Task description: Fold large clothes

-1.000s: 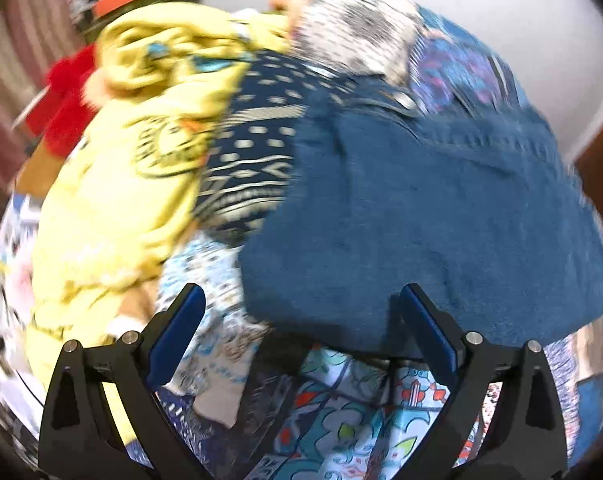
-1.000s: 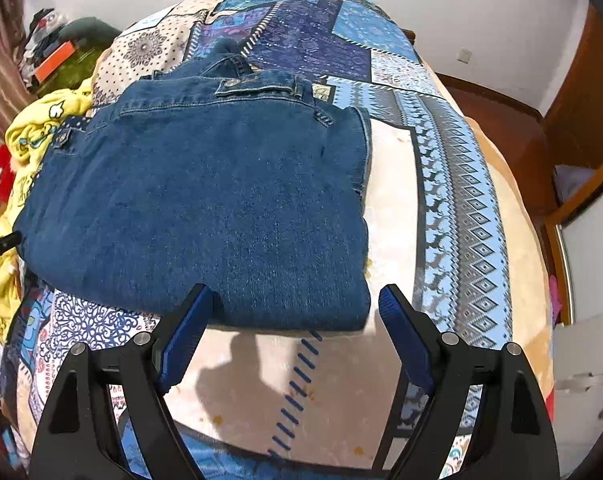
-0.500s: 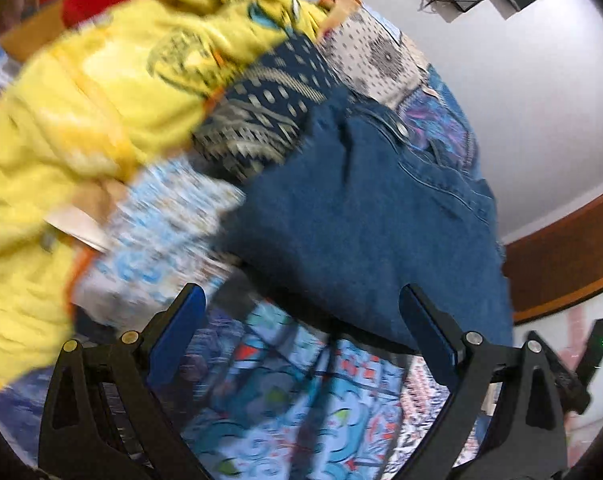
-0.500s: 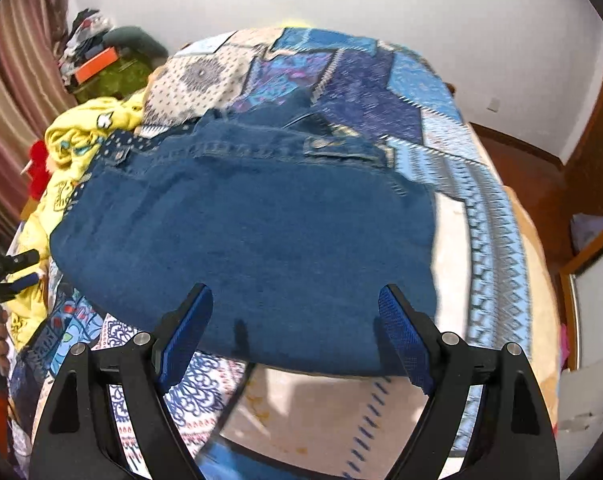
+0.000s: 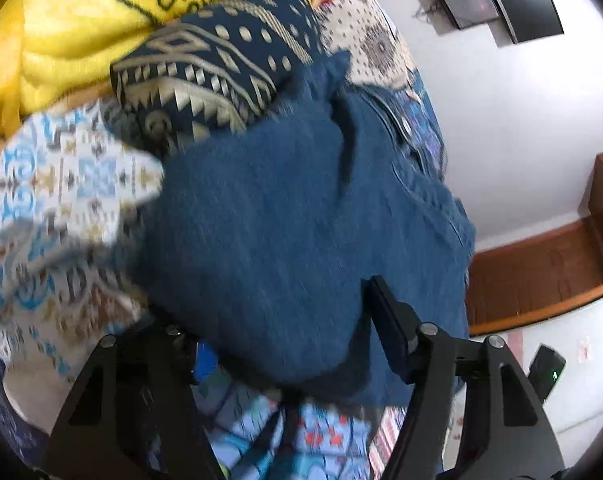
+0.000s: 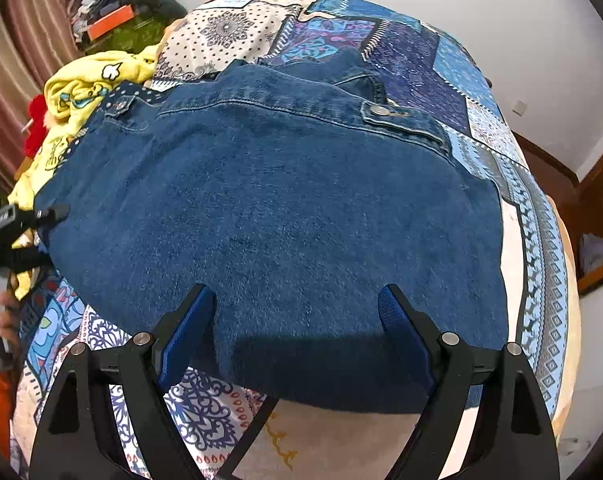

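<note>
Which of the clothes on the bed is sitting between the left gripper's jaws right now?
The blue denim jacket. Its near edge lies between the closing jaws, while the yellow garment and the navy patterned piece are farther back.

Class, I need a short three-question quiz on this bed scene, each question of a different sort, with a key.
1. True or false: the folded blue denim garment hangs from a hook.
2. What colour is the crumpled garment beyond the denim's far left corner?
3. Which gripper has denim between its jaws? A) left gripper B) right gripper C) both

Key: 1 false, it lies on the patterned patchwork bedspread; 2 yellow; 3 C.
</note>
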{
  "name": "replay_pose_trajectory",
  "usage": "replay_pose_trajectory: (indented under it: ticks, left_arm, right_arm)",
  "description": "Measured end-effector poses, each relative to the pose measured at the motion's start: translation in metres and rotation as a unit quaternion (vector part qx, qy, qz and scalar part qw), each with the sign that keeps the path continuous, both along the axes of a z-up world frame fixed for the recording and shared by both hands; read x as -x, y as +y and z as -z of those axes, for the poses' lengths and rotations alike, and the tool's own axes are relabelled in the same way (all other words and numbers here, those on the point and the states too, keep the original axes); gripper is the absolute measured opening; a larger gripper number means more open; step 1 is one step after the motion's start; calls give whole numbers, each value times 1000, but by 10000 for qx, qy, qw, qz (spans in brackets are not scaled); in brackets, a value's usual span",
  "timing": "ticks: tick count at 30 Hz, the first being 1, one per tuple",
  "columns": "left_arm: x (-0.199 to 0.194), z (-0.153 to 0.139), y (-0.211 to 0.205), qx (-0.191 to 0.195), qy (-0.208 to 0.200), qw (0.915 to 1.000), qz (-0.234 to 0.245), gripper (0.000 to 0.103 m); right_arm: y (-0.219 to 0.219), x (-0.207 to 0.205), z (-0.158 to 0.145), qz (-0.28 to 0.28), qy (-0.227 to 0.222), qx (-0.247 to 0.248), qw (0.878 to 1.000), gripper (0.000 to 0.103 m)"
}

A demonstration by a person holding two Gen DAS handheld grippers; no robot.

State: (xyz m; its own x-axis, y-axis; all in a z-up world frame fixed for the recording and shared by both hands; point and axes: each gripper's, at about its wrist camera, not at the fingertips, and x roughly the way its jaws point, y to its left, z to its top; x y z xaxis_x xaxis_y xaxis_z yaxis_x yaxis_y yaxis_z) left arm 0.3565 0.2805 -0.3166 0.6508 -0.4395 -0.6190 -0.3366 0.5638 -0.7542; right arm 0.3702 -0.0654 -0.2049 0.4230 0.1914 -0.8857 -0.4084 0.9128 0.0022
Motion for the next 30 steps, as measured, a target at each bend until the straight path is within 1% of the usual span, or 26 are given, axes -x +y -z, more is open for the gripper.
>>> replay_pose_trajectory:
  ticks: [4,6,8,9,11,12,13,14,16,18,21,22,24,25,29,30]
  left_arm:
    - [-8,1,5,-3,20,9997,-226,59]
    - [-7,-4,5,-103,-8,9993,-359,49]
    - [-8,-14,6,-312,-37,9986,-422,33]
    - [-6,-23,4,-486,-87,9978,-442,30]
    - [-5,-37,2,-718,-174,9963,-447,24]
    - [-5,-51,-1,-885,-294,9947,-439,23]
    - [-3,-58,-4,-966,-375,9937,-427,23]
    - [-4,-74,-9,-1118,-535,9915,-387,22]
    - [-10,-95,-17,-1293,-740,9883,-316,22]
    - [-22,-122,-32,-1549,-987,9828,-170,22]
    - [-31,-149,-50,-1857,-1268,9744,55,22]
    - [-30,-155,-57,-1907,-1347,9723,106,22]
    - [-39,-168,-71,-1948,-1503,9690,226,22]
    - [-36,-171,-74,-1951,-1543,9682,260,22]
    - [-55,-184,-102,-2000,-1677,9639,523,22]
    - [-59,-187,-109,-2009,-1692,9632,579,22]
  right_arm:
    - [2,0,2,19,37,0,10000,83]
    - [2,0,2,45,45,-14,10000,83]
    - [3,1,0,38,80,-29,10000,83]
    - [4,1,-1,15,89,-23,10000,83]
    - [6,2,-6,-64,79,-26,9999,83]
    - [8,3,-8,-105,52,-22,9999,83]
    - [10,3,-12,-155,-16,-2,9999,83]
    - [12,3,-16,-191,-95,13,9998,83]
    - [17,2,-23,-256,-243,-11,9994,83]
    - [24,-1,-30,-311,-354,-89,9989,83]
    - [34,-8,-30,-339,-381,-198,9985,83]
    - [38,-11,-28,-345,-360,-239,9985,83]
    - [46,-16,-20,-369,-251,-265,9987,83]
    - [49,-18,-15,-381,-195,-255,9988,83]
    - [56,-27,14,-397,153,-116,9990,83]
    - [55,-26,17,-390,142,-134,9990,85]
